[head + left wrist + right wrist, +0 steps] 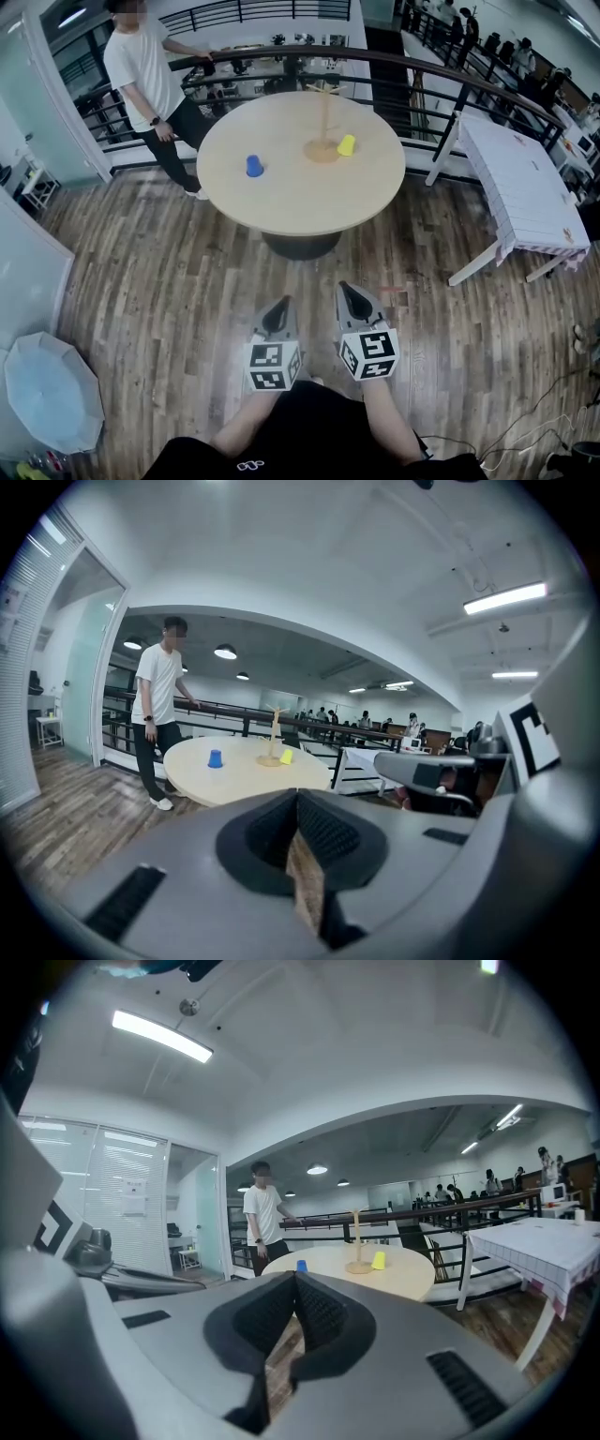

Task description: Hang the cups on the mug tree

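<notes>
A blue cup [254, 166] and a yellow cup [347, 144] stand upside down on the round wooden table [291, 202]. The wooden mug tree [324, 122] stands between them, close to the yellow cup. Both grippers hang side by side over the wood floor, well short of the table. My left gripper [279, 307] is shut with nothing in it, and so is my right gripper [351, 292]. The left gripper view shows the blue cup [215, 758], tree [274, 735] and yellow cup [287, 757] far ahead. The right gripper view shows the same blue cup [301, 1266], tree [357, 1242] and yellow cup [379, 1260].
A person [150, 84] in a white shirt stands at the table's far left by the black railing [450, 80]. A white folding table [525, 192] stands to the right. A pale round object [52, 394] lies on the floor at the near left.
</notes>
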